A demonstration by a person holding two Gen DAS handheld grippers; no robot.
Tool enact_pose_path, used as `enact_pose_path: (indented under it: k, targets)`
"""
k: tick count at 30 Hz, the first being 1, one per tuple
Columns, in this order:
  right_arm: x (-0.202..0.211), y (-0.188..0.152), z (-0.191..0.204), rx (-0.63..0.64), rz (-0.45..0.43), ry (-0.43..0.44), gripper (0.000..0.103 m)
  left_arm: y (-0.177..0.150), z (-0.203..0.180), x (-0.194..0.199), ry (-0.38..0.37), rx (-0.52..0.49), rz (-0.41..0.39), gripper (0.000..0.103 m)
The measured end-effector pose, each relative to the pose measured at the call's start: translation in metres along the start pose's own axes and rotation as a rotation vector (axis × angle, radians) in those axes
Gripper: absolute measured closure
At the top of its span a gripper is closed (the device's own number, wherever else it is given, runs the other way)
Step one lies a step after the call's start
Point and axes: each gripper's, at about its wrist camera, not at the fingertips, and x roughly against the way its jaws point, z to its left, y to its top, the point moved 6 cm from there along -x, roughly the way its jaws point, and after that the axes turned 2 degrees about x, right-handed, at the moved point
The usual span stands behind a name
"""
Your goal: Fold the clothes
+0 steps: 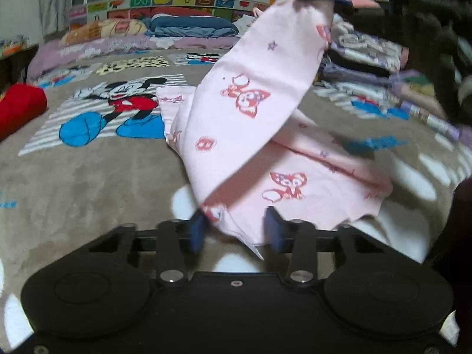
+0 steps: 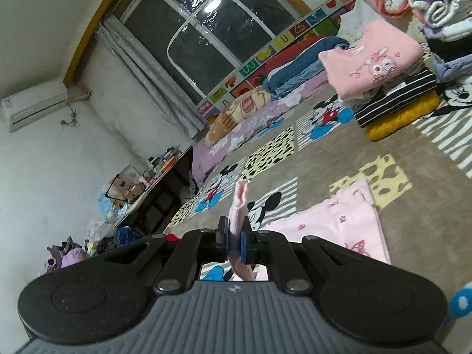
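Spread over the cartoon-print bed (image 1: 88, 177), the light, floppy pink garment (image 1: 244, 124) is dangling from the right hand-held gripper (image 2: 234, 240), pinching one corner, while the left hand-held gripper (image 1: 236, 230) is seemingly straddling, not yet pinching, the near hem.

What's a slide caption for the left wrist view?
Left gripper open around pink fox-print garment corner.

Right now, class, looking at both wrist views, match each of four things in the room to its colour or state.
Things:
1. pink garment
2. right gripper
3. cushion
4. folded item under the striped one

States:
A. yellow
B. shut on cloth
C. red
D. one end lifted off the blanket

Pairs: 1-D, 2-B, 3-C, 4-A
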Motion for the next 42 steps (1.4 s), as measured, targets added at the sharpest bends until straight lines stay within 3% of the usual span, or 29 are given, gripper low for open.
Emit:
enact_pose_path:
  k: [3,7,13,18,36,42]
  targets:
    - [0.008,0.005,-0.008,-0.016,-0.016,-0.003,0.094,0.001,-0.005,-0.002,0.048,-0.033,-0.021,0.081]
    - [0.017,0.011,-0.02,-0.024,-0.032,-0.008,0.094,0.0,-0.019,-0.002,0.115,-0.181,-0.044,0.092]
    - [0.033,0.02,-0.044,-0.053,-0.059,-0.026,0.094,-0.007,-0.041,-0.009,0.185,-0.388,-0.049,0.093]
    - [0.05,0.023,-0.062,-0.068,-0.085,-0.035,0.094,-0.009,-0.05,-0.014,0.193,-0.475,-0.054,0.094]
    - [0.1,-0.002,-0.156,-0.262,-0.157,-0.139,0.094,-0.012,-0.066,-0.019,0.151,-0.525,-0.062,0.095]
    - [0.093,-0.02,-0.185,-0.3,-0.116,-0.187,0.094,-0.011,-0.066,-0.009,0.033,-0.53,-0.03,0.095]
